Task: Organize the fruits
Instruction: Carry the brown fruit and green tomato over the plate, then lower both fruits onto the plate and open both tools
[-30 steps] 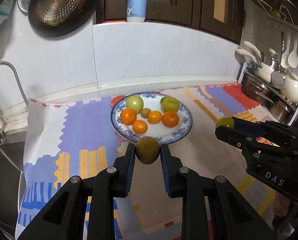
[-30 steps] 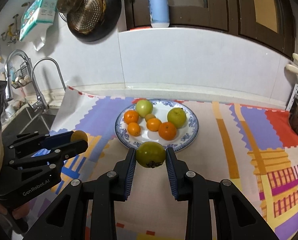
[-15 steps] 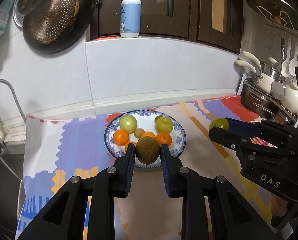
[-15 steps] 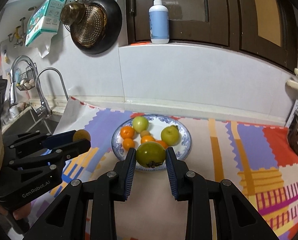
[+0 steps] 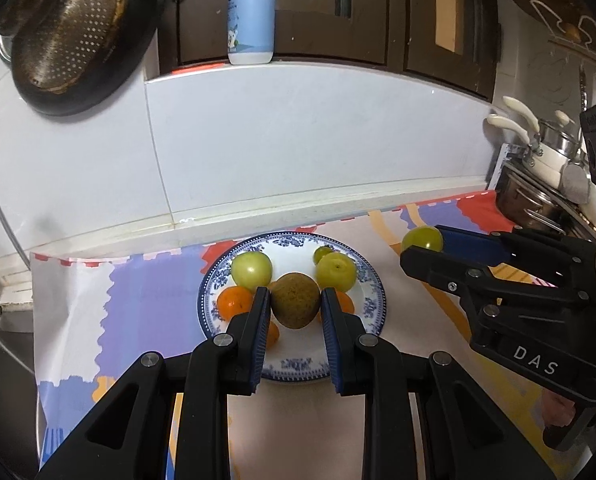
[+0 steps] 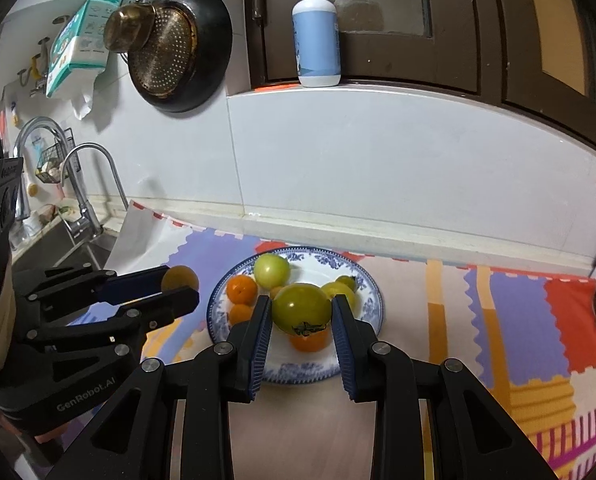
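Note:
A blue-patterned plate (image 5: 372,300) on the colourful mat holds green fruits and oranges; it also shows in the right wrist view (image 6: 372,292). My left gripper (image 5: 294,304) is shut on a brown kiwi (image 5: 296,300) and holds it above the plate's front half. My right gripper (image 6: 302,312) is shut on a green persimmon (image 6: 302,307), also above the plate's front. In the left wrist view the right gripper (image 5: 422,246) sits to the right of the plate with the persimmon (image 5: 422,239). In the right wrist view the left gripper (image 6: 180,284) sits left of the plate.
A white tiled wall rises behind the mat. A soap bottle (image 6: 317,36) stands on the ledge above. A pan and strainer (image 6: 178,48) hang at upper left. A sink and tap (image 6: 86,184) lie to the left, pots (image 5: 538,184) to the right.
Both grippers have moved forward and risen, each still holding its fruit. They now hang over the plate's front half instead of in front of it.

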`<state>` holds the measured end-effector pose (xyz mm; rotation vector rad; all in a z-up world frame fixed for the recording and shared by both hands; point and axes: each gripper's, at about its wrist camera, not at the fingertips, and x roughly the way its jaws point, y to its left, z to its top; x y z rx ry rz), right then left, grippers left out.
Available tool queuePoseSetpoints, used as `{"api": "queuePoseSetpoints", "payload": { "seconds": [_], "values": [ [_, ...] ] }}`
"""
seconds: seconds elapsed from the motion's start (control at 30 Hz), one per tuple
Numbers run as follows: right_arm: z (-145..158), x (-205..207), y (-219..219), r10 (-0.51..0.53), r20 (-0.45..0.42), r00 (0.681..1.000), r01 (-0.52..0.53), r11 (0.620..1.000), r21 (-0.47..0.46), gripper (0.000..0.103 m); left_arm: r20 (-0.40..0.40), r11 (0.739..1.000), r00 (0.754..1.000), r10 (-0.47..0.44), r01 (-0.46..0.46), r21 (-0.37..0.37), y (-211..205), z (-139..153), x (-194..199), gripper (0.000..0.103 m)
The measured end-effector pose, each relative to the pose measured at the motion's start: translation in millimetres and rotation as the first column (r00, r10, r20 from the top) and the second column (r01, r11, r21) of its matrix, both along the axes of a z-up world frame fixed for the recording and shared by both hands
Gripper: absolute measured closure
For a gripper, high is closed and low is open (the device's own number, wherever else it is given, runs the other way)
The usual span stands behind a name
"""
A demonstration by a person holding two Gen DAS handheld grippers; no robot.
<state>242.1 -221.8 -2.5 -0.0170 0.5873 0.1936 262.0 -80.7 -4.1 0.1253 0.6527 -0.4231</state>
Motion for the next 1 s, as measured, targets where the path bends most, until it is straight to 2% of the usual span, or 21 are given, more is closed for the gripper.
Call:
{"api": "queuePoseSetpoints", "payload": {
  "seconds": [0.5,1.0],
  "values": [
    [-20.7,72.8,1.1,0.049,-0.041,0.998,-0.049,0.999,-0.003,0.072,-0.054,1.0,0.999,0.003,-0.002,0.017,-6.3,-27.9,55.9,0.077],
    [-57.9,121.8,4.7,0.074,-0.122,0.99,-0.073,0.997,0.008,0.072,-0.098,1.0,0.995,-0.014,0.016,0.026,-11.3,-52.0,83.4,0.077]
  ]
}}
